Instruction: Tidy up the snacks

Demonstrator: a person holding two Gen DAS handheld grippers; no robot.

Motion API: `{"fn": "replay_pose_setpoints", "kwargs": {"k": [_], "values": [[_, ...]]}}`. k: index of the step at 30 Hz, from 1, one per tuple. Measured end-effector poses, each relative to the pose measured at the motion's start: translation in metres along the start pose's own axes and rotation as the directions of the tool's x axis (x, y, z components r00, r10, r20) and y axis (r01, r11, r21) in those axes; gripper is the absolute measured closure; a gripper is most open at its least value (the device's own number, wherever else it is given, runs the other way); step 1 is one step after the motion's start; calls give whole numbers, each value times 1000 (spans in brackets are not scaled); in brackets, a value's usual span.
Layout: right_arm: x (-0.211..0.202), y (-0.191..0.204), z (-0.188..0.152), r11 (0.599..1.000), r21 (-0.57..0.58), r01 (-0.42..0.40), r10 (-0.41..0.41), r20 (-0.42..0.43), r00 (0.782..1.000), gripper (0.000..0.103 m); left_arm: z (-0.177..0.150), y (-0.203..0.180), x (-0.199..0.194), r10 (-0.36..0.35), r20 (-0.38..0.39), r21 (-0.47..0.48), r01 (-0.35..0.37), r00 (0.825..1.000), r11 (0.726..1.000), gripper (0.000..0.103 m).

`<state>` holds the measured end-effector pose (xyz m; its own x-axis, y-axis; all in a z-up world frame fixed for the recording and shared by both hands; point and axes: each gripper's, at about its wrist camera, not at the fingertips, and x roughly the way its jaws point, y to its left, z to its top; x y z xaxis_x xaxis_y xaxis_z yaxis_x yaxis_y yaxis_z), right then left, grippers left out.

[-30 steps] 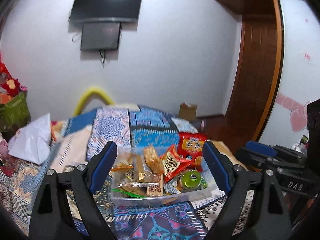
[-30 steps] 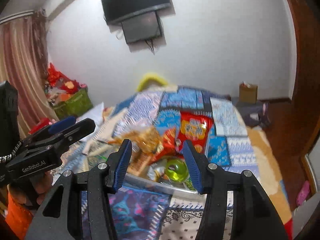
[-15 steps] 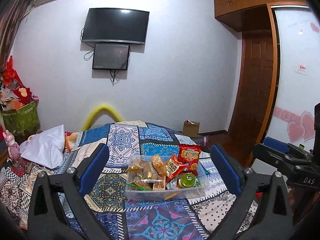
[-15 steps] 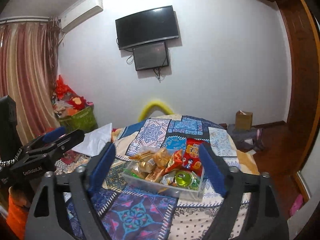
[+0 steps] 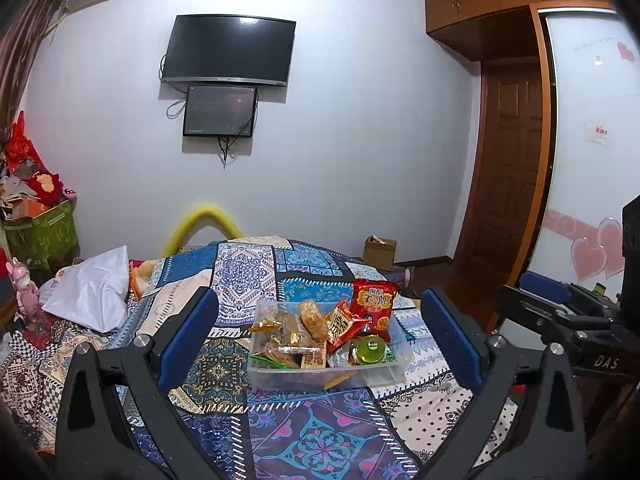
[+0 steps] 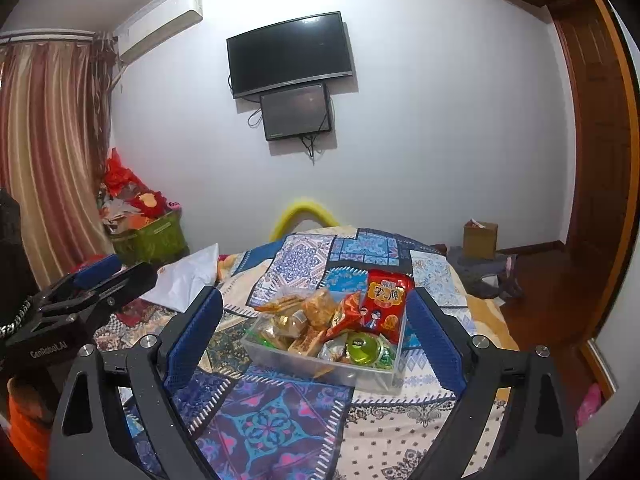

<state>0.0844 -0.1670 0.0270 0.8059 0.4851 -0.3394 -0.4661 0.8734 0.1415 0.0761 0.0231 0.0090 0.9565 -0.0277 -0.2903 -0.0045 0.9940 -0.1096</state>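
A clear plastic bin (image 5: pixel 280 376) full of snacks sits on the patterned quilt; it also shows in the right wrist view (image 6: pixel 376 378). In it stand a large red chip bag (image 5: pixel 374 306) (image 6: pixel 386 304), a smaller red-orange packet (image 5: pixel 342 322) (image 6: pixel 344 316), a green-lidded cup (image 5: pixel 370 350) (image 6: pixel 362 348) and several tan wrapped snacks (image 5: pixel 292 332) (image 6: pixel 304 316). My left gripper (image 5: pixel 320 340) is open and empty, held back from the bin. My right gripper (image 6: pixel 316 338) is open and empty, also back from the bin.
The quilt-covered bed (image 5: pixel 316 444) fills the foreground. A white bag (image 5: pixel 92 288) lies at its left. A green basket of clutter (image 6: pixel 148 236) stands by the curtain. A cardboard box (image 6: pixel 480 238) sits on the floor by the wooden door (image 5: pixel 508 176). A TV (image 5: pixel 228 50) hangs on the wall.
Both grippers have pulled back and up from the bin, which now looks smaller and farther away. The right gripper's jaws have opened wider. The snacks have not moved.
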Motion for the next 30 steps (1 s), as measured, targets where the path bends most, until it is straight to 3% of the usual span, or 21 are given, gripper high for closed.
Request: {"fn": "replay_pose_setpoints", "kwargs": {"k": [30], "values": [[1,-2,-4,1000,8,4,-4,-14,1000,10,-3,0,4,-7,-22,-7,7,1000,1000,1]]}}
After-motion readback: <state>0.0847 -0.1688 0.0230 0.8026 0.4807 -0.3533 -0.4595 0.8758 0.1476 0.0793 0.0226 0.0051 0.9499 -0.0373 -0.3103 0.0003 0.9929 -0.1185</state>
